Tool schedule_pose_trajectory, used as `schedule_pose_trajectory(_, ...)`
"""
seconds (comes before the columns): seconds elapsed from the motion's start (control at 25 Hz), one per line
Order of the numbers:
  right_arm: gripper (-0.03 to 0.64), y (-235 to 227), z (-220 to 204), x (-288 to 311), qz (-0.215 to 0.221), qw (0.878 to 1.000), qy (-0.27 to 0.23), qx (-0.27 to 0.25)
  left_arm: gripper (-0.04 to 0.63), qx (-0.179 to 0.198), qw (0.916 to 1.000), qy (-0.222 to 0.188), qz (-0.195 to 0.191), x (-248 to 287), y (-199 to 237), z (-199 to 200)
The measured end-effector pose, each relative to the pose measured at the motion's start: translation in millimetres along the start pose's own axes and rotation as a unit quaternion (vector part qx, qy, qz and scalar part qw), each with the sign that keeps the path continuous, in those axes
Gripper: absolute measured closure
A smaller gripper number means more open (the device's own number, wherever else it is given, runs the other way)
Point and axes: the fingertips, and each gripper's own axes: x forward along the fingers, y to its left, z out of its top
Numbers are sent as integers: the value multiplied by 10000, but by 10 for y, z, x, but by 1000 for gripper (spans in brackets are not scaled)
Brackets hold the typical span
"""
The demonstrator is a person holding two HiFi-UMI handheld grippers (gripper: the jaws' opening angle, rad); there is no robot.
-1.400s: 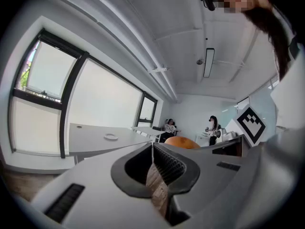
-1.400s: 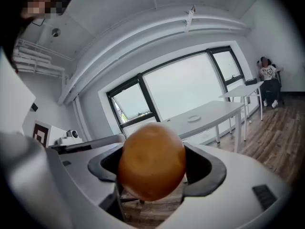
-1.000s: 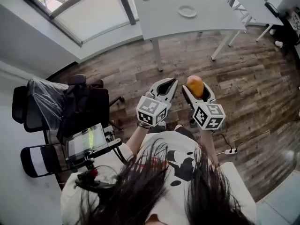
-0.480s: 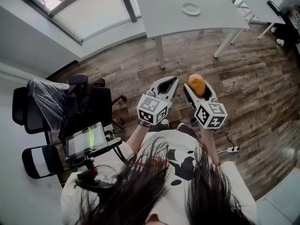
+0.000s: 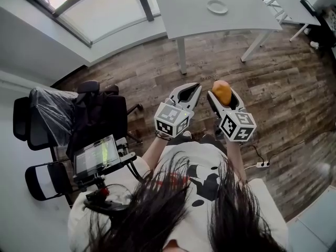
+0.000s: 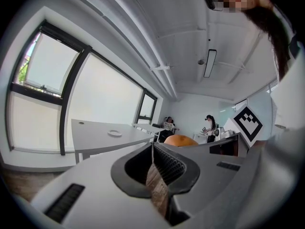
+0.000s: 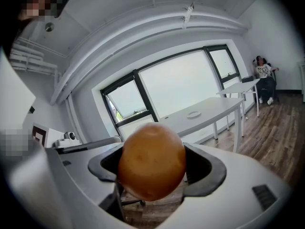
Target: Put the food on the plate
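The right gripper (image 5: 221,90) is seen clenched on the food (image 7: 151,161), a rounded orange-brown piece gripped at its sides between the two jaws, with its top standing clear above them. The left gripper (image 5: 190,90) is held just beside it with its jaws pressed together at the tips, and nothing is caught between them. Both grippers are carried in front of the person, well short of the table (image 5: 189,14) and on its near side, above the floor (image 5: 283,83). The food is thus kept well apart from the table and is pointed roughly toward it.

The plate (image 5: 217,6), small, round and white, is seen lying on the table, nearer its far edge. A second table (image 5: 286,1) is set to the right of the table. A window (image 5: 100,12) is found to the left of the table, running along the wall. A chair (image 5: 89,119), black and partly wrapped in clear plastic, is placed well to the near left of the table. In the right gripper view a seated person (image 7: 264,78) is made out beyond the table's right end.
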Motion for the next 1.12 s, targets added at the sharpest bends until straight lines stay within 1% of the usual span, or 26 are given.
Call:
schedule_pose_trajectory(0.24, 244, 70, -34, -3, 87, 10000, 32, 34, 584, -92, 9999, -24, 105, -31, 94, -10)
schedule_pose_trajectory(0.44, 244, 68, -73, -43, 56, 9999, 77, 74, 584, -168, 9998, 11, 123, -52, 88, -45)
schedule_pose_trajectory(0.64, 244, 60, -90, -46, 63, 9999, 93, 111, 584, -178, 9998, 51, 104, -54, 70, -81)
schedule_pose_trajectory(0.76, 244, 44, -107, -14, 72, 9999, 90, 124, 584, -120, 9999, 35, 116, -56, 96, -71)
schedule_pose_trajectory(0.96, 244, -200, 25, 151, 87, 9999, 63, 127, 584, -45, 9997, 9, 244, 139, 200, -6)
schedule_pose_trajectory(1.12, 244, -607, 349, 421, 223, 9996, 129, 139, 584, -73, 9989, 23, 462, 634, 340, 158)
